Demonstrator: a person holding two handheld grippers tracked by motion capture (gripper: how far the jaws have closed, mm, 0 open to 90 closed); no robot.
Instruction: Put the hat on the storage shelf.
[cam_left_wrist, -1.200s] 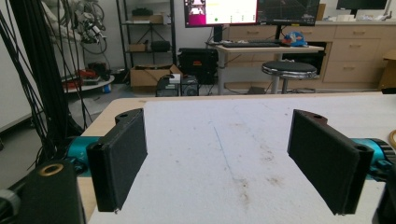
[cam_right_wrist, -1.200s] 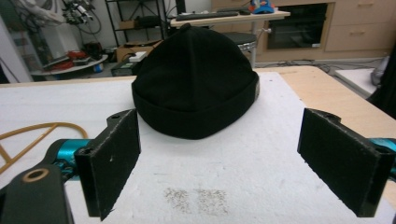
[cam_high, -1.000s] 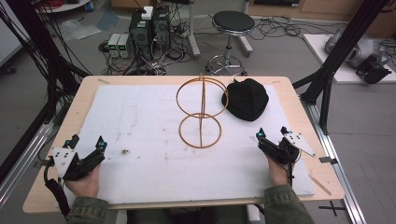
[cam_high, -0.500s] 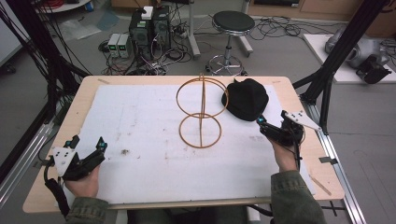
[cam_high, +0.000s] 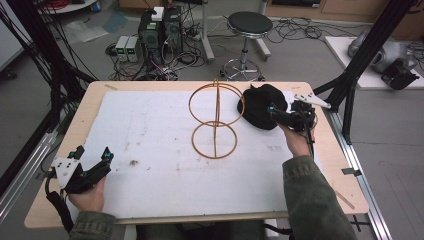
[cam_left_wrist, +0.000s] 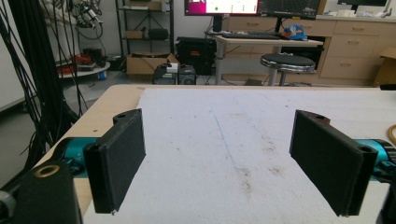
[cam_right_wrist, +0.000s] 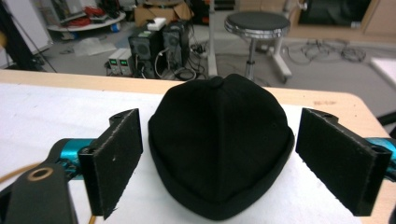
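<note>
Since half a second ago the right claw (cam_high: 274, 111) has advanced to the cap's (cam_high: 260, 105) near edge; the left claw (cam_high: 92, 157) stays at the table's (cam_high: 150, 90) near left. From above, the cap is a black dome on the white sheet just right of the wire stand (cam_high: 215, 120). Left gripper view: jaws spread over bare sheet. Right gripper view: the cap (cam_right_wrist: 219, 140) sits round, with a top button and folded brim, between wide-spread jaws, untouched.

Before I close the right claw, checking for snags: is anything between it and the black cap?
Nothing: in the right gripper view the black cap sits between the open right claw, bare white cover beside it.
</note>
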